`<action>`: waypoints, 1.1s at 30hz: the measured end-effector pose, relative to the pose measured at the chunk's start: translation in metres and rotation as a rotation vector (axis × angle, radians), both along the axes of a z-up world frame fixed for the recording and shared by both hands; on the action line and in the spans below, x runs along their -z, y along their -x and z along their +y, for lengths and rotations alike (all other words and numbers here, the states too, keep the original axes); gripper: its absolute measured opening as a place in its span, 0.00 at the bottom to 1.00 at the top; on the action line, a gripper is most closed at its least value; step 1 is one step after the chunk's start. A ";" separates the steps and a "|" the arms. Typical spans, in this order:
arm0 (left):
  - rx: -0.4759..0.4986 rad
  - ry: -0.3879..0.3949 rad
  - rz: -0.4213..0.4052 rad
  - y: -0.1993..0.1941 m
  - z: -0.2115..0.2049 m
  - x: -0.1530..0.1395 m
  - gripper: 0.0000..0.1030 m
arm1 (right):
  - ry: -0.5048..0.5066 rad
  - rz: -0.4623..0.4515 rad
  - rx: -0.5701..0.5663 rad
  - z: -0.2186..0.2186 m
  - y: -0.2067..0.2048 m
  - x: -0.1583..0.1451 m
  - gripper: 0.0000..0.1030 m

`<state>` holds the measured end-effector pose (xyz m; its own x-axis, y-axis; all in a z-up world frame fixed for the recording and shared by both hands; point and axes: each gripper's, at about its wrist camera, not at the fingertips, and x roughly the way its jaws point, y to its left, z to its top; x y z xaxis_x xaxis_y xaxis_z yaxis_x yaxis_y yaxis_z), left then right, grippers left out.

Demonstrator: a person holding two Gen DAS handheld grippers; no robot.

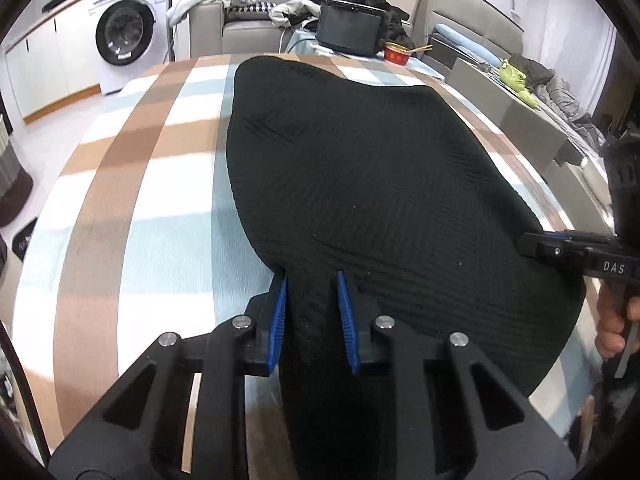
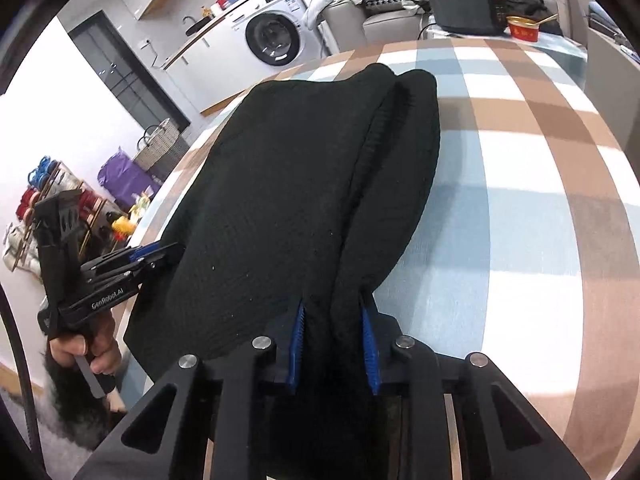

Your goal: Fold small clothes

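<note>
A black ribbed knit garment (image 1: 360, 184) lies spread on the striped tablecloth (image 1: 168, 208). My left gripper (image 1: 311, 280) is shut on a bunched fold of the garment's near edge, between its blue pads (image 1: 280, 312). My right gripper (image 2: 333, 308) is shut on another fold of the same garment (image 2: 288, 200), where a folded-over layer runs along its right side. Each gripper shows in the other's view: the right one at the garment's right edge (image 1: 532, 244), the left one at its left edge (image 2: 168, 252).
The table carries a black box (image 1: 348, 28) and a red bowl with chopsticks (image 1: 398, 54) at its far end. A washing machine (image 1: 128, 36), a sofa with clothes (image 1: 248, 12) and a grey bench (image 1: 520, 112) stand beyond the table edges.
</note>
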<state>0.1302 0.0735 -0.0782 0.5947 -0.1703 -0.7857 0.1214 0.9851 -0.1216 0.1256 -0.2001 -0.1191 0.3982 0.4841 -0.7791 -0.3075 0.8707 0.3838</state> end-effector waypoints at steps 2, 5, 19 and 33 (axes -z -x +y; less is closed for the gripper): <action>0.000 -0.004 -0.016 -0.015 0.000 -0.002 0.21 | 0.002 -0.002 0.041 0.003 -0.012 0.001 0.24; -0.014 -0.015 -0.032 -0.035 0.000 -0.004 0.21 | 0.023 -0.034 0.088 0.012 -0.025 0.001 0.24; -0.089 -0.028 -0.145 -0.019 0.017 -0.022 0.74 | 0.094 -0.206 0.095 0.013 0.006 -0.029 0.85; -0.137 -0.049 -0.317 0.038 0.015 -0.046 0.99 | 0.073 -0.445 0.034 0.013 0.062 -0.058 1.00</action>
